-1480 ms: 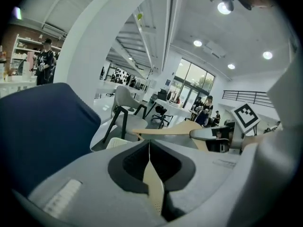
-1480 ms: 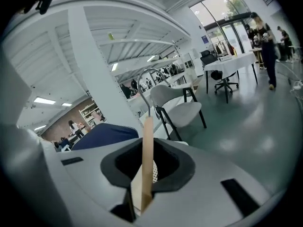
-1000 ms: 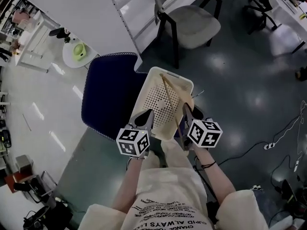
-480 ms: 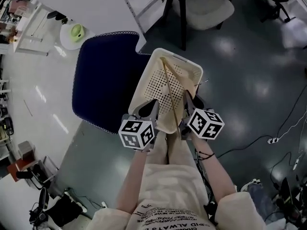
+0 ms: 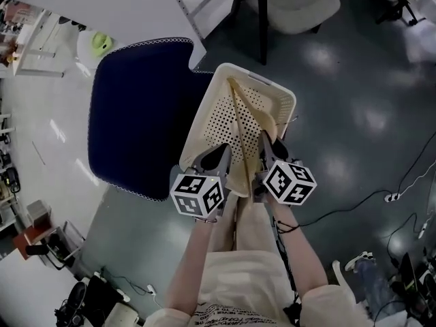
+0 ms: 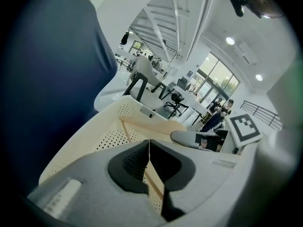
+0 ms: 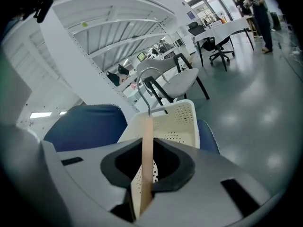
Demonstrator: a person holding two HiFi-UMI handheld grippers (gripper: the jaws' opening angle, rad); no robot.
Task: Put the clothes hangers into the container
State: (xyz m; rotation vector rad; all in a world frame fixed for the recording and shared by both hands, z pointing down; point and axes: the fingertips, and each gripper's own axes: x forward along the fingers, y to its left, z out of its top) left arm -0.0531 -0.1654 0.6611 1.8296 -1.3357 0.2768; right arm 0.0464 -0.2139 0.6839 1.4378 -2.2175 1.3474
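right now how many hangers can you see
1: a wooden hanger in the cream basket, its near end in the right claw. Others may hide below.

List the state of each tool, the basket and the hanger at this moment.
left tool: shut on the basket's near rim.
right tool: shut on the hanger's near end.
basket: gripped at its near rim, one hanger inside.
hanger: lying along the inside of the basket, near end pinched.

L tool [image 5: 219, 152], R tool [image 5: 266, 144] — the 2 clamped, tilted down.
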